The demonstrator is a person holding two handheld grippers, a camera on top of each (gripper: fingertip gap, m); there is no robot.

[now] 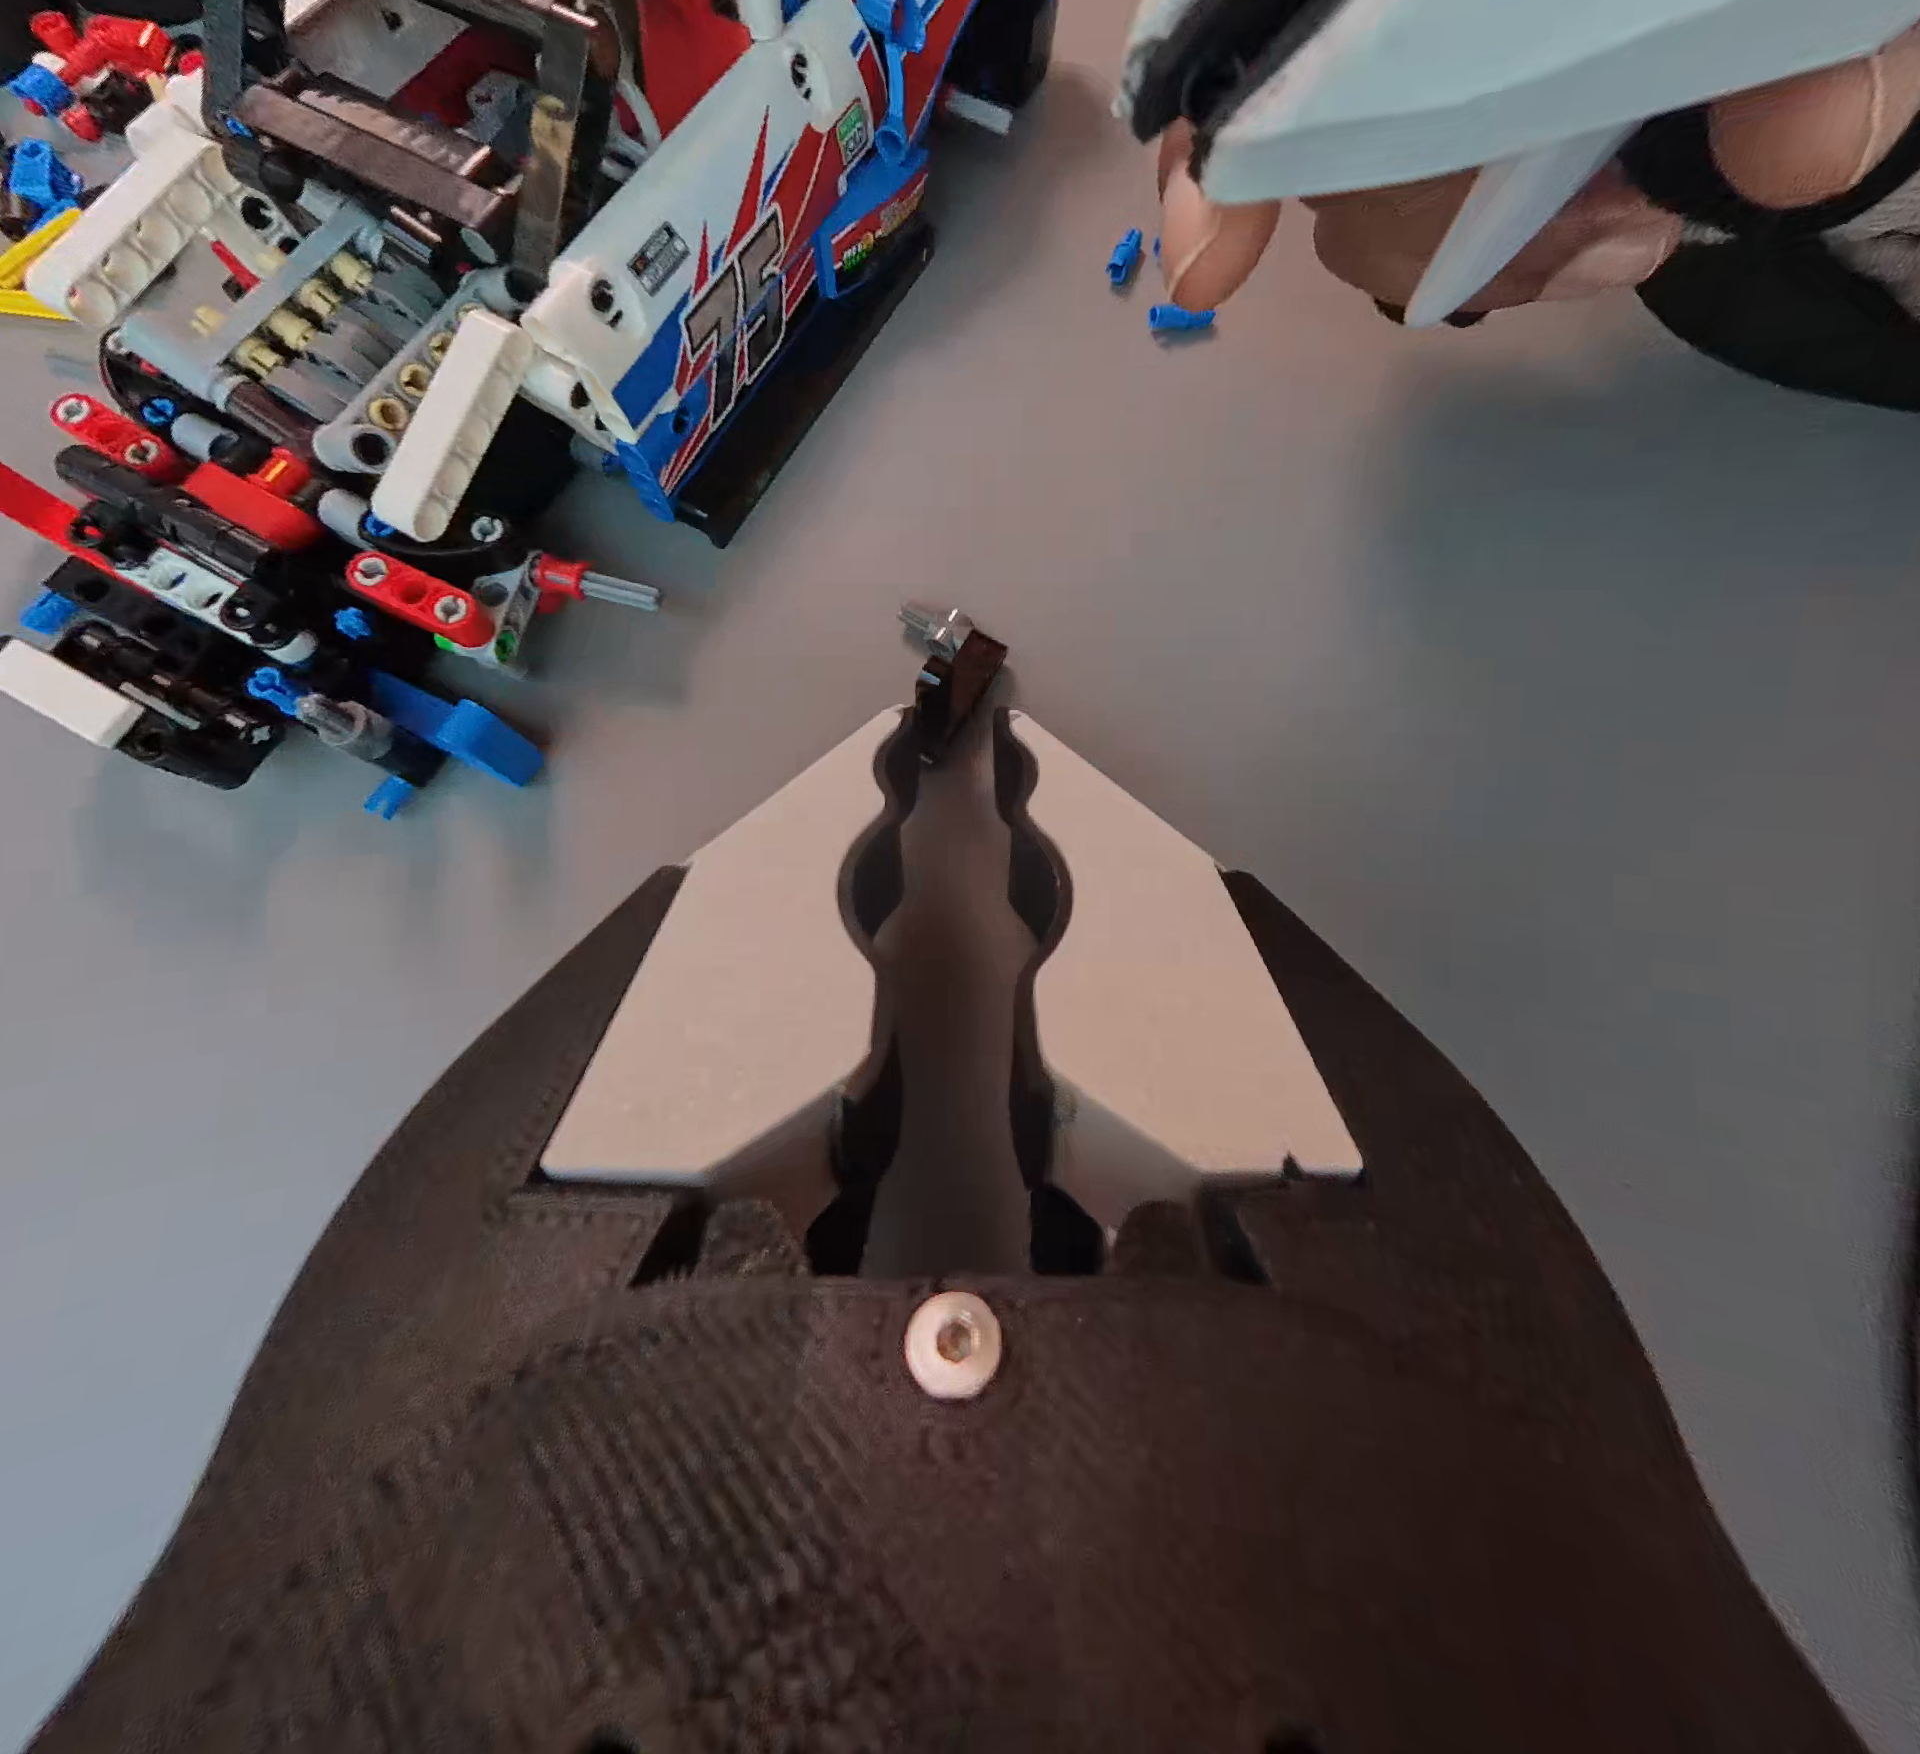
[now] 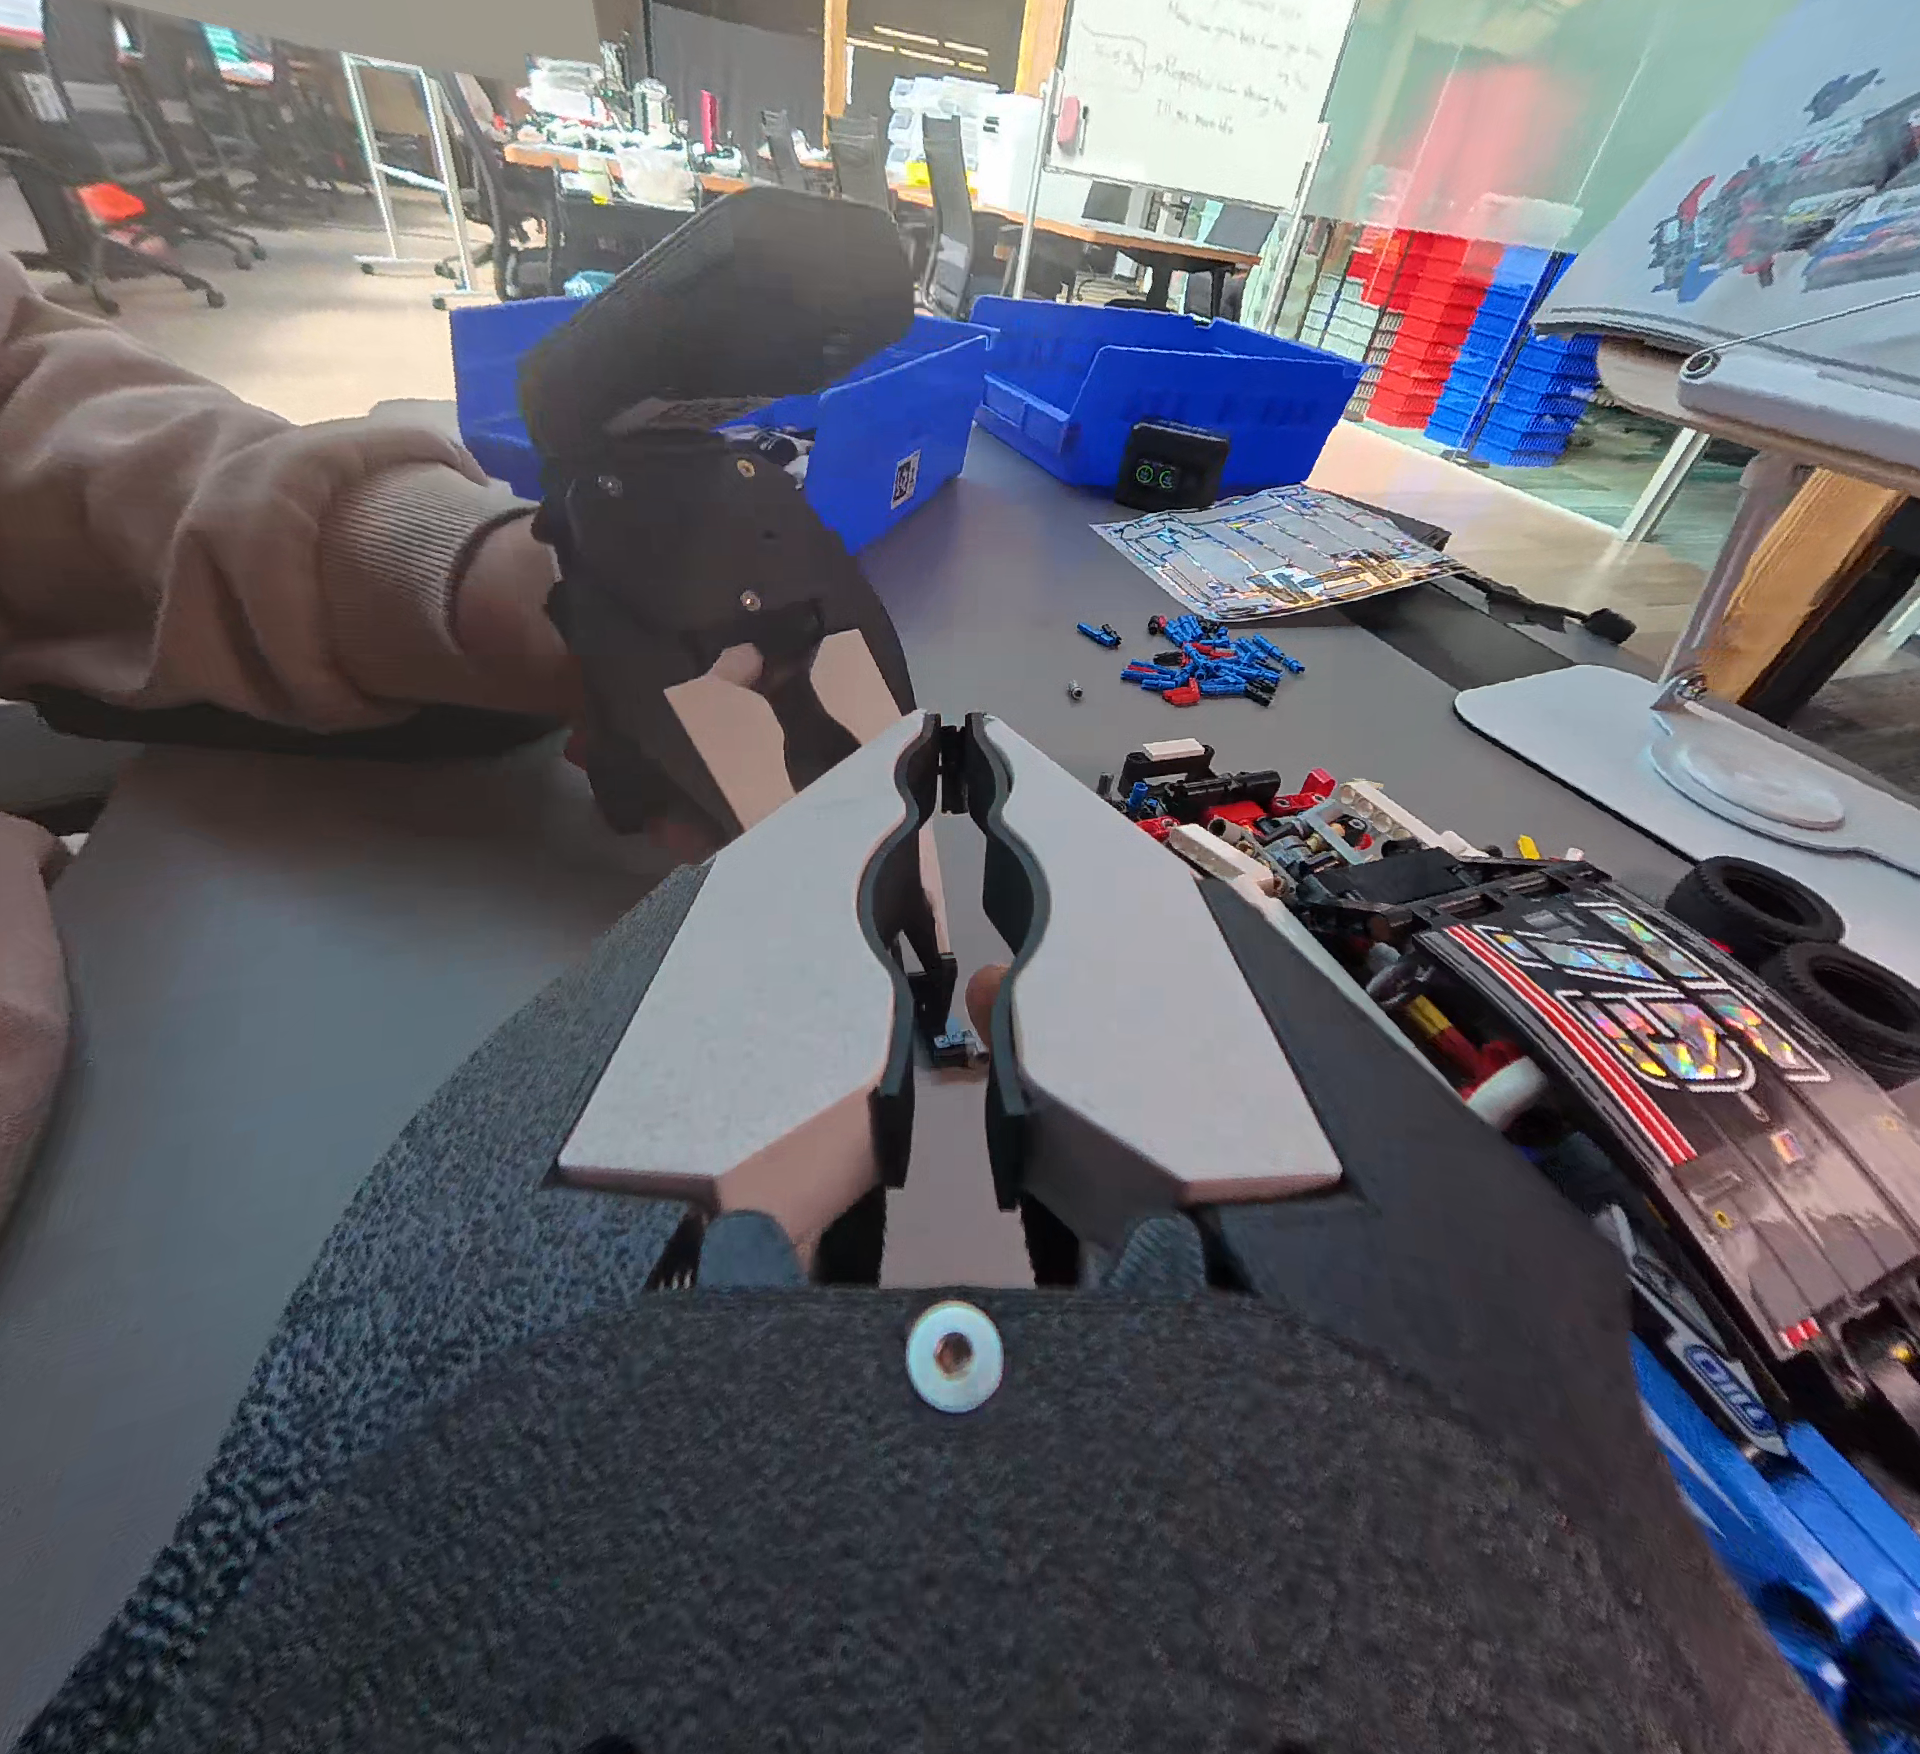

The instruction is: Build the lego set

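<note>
- We take the lego car as landmark; part-built, blue, white and red body, bare chassis end toward the left gripper; it rests on the grey table.
- The piece in hand: a small black piece with a grey pin on its far end; pinched at the very tips of the left gripper, jaws narrow around it; it sits just off the car's open chassis end, to that end's right in the left wrist view.
- Its long axis runs roughly along the fingers, pointing away from the claw; the grey pin leads.
- Right gripper: tips nearly closed on something thin and dark; we cannot tell what it is.
- A fingertip of the hand on the right gripper hangs over loose blue pins, beside the car's flank.
- We judge the left gripper the nearer to the chassis end; the coming move likely turns on swinging the pin leftward toward the car, then lining it with a hole.
- Farther from the car: a heap of blue and red pins, black tyres, a sticker sheet, blue bins.
</note>
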